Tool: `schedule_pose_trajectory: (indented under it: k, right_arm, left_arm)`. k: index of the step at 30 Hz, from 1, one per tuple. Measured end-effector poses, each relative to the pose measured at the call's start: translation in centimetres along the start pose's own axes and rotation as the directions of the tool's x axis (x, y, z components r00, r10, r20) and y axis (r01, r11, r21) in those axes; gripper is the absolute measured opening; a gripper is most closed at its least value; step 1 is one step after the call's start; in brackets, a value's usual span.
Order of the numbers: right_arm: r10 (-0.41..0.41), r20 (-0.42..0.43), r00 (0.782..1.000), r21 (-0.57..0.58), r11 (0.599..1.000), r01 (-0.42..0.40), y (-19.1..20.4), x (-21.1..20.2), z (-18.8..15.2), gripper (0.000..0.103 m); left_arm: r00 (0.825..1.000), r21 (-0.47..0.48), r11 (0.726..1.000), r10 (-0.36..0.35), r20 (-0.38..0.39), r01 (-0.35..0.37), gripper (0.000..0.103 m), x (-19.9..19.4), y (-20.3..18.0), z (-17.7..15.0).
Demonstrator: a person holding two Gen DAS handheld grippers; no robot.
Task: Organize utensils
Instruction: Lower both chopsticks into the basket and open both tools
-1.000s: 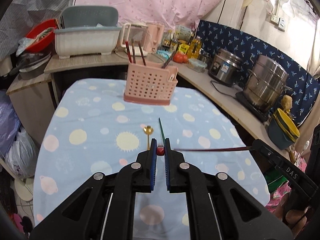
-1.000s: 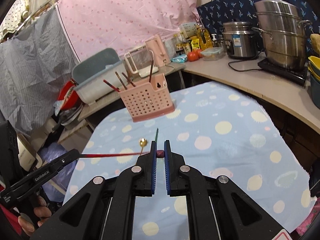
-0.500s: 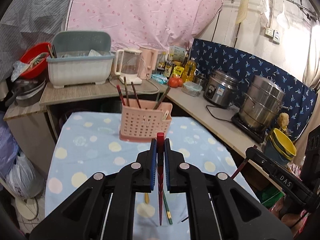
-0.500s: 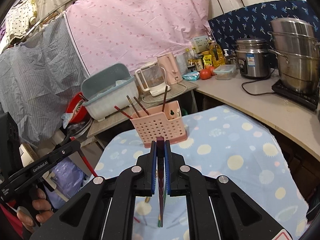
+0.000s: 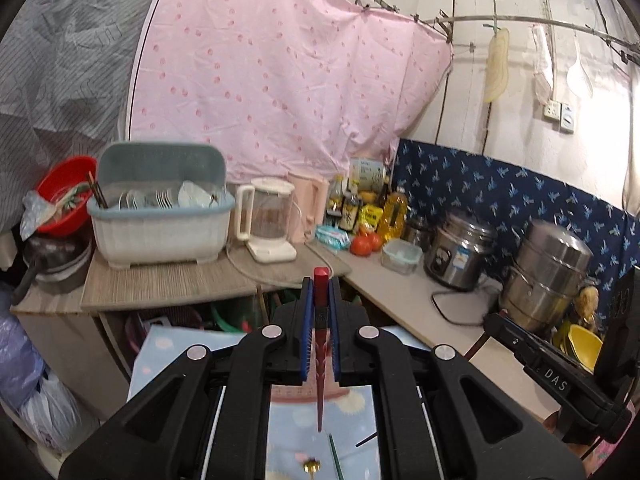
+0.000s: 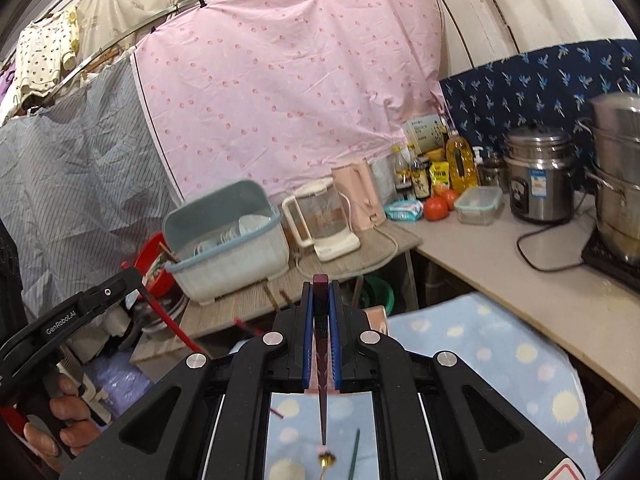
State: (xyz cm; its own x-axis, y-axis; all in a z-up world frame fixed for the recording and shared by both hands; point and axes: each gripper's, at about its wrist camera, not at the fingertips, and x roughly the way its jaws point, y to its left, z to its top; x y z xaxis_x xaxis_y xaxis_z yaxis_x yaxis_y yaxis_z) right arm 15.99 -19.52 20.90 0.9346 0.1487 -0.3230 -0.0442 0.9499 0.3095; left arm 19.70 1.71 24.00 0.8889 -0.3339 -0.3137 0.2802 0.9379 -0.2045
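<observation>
My left gripper (image 5: pixel 320 285) is shut on a red chopstick (image 5: pixel 319 380) that hangs point down between its blue pads. My right gripper (image 6: pixel 321 289) is shut on a darker red chopstick (image 6: pixel 322 392), which also hangs point down. Both grippers are raised above the blue spotted tablecloth (image 6: pixel 500 360). Only a corner of the pink utensil basket (image 6: pixel 376 316) shows behind the right gripper's fingers; the rest is hidden. A gold spoon (image 6: pixel 326 460) and a green chopstick (image 6: pixel 354 456) lie on the cloth below. A hand (image 6: pixel 60 412) holds the left gripper at the left edge of the right wrist view.
A wooden counter (image 5: pixel 168 280) behind the table carries a dish rack (image 5: pixel 160 216), a glass kettle (image 5: pixel 268 220) and a red bowl (image 5: pixel 66 192). The side counter (image 5: pixel 400 292) bears tomatoes, bottles, a rice cooker (image 5: pixel 460 256) and a steel steamer pot (image 5: pixel 548 272).
Both grippers have risen and tipped up towards the wall. The two chopsticks swung to hang point down. The basket has slipped out of sight beneath the fingers.
</observation>
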Motion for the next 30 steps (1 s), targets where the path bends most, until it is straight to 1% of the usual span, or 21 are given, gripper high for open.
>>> schedule_pose_trajectory:
  k: [6, 9, 12, 16, 21, 30]
  right_arm:
    - [0.001, 0.045, 0.999, 0.028, 1.000, -0.002, 0.2, 5.1, 3.7, 0.007]
    - [-0.017, 0.064, 0.998, 0.039, 0.999, 0.015, 0.0, 7.6, 4.8, 0.007]
    - [-0.019, 0.059, 0.998, 0.071, 0.997, 0.015, -0.6, 9.9, 5.1, 0.007]
    - [-0.021, 0.034, 0.999, 0.091, 0.996, 0.018, -1.1, 12.5, 4.6, 0.007]
    - [-0.029, -0.013, 1.000, 0.096, 0.995, 0.030, -1.7, 15.1, 3.1, 0.007]
    - [-0.044, -0.084, 0.995, 0.096, 0.994, 0.052, -2.6, 17.0, 0.1, 0.007]
  left_arm:
    - [0.997, -0.001, 1.000, 0.027, 0.066, -0.027, 0.007, 3.5, 0.8, 3.7]
    - [0.995, 0.005, 0.999, 0.043, 0.086, -0.043, 0.007, 5.2, 1.2, 4.7]
    - [0.994, 0.010, 0.998, 0.063, 0.084, -0.064, 0.007, 7.3, 1.8, 5.0]
    - [0.995, 0.007, 0.997, 0.074, 0.062, -0.074, 0.007, 9.8, 2.5, 4.5]
    - [0.997, -0.006, 0.997, 0.078, 0.015, -0.078, 0.007, 12.3, 3.5, 3.0]
    - [0.996, -0.033, 0.996, 0.077, -0.054, -0.079, 0.007, 14.6, 4.6, 0.5]
